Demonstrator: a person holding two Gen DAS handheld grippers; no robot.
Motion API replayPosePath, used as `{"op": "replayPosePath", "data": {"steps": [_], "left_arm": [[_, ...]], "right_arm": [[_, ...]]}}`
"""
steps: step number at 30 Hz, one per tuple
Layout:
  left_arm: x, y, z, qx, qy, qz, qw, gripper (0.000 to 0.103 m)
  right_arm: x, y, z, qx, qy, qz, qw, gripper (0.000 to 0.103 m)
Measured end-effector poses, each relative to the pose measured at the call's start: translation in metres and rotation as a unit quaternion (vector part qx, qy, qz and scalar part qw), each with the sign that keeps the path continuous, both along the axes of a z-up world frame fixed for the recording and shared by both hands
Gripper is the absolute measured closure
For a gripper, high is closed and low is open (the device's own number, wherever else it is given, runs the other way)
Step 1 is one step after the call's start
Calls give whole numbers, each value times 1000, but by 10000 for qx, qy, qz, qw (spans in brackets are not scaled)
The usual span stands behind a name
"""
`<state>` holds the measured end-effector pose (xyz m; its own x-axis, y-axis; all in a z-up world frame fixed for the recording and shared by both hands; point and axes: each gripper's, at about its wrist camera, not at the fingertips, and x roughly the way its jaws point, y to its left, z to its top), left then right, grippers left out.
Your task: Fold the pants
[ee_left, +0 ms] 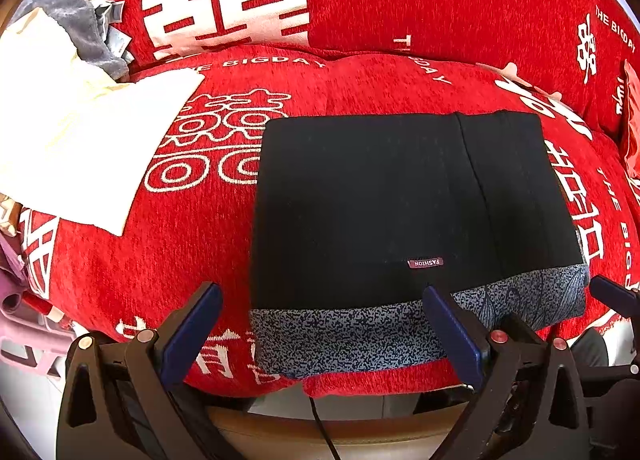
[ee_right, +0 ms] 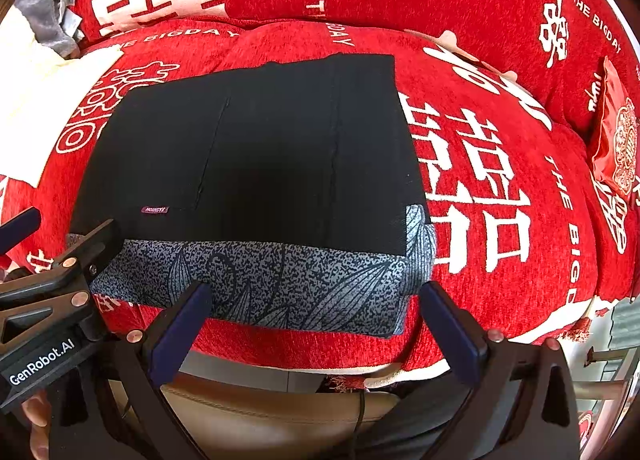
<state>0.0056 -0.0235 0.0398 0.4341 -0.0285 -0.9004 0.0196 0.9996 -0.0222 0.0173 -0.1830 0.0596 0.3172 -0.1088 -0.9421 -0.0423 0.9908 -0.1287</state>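
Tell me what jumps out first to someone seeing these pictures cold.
The bright red sofa cover with big white characters fills both views. On its seat cushion, in the middle, lie the black pants, folded into a neat rectangle with a grey patterned band along the near edge. Low in front, the left hand-held gripper and right hand-held gripper both stand open, gripping nothing.

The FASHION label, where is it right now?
In both views the FASHION label sits on the folded black pants, beside the patterned grey band, nearer the left gripper.

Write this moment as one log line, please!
pants: folded, flat on red sofa cover | left gripper: open, empty | right gripper: open, empty
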Motion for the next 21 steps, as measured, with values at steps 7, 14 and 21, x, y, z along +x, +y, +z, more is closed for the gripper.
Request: {"op": "replayPosePath", "data": {"steps": [7,14,21], "left_arm": [[0,-1,-2,2,44,-20,10000,2],[1,0,-2,7,47,-26,10000,2],[-4,8,-8,-114,176,23,9998,2]], "right_arm": [[0,-1,-2,2,18,37,10000,0],[0,-3,-2,3,35,77,10000,0],[-5,-10,-6,-20,118,72,9999,0]]}}
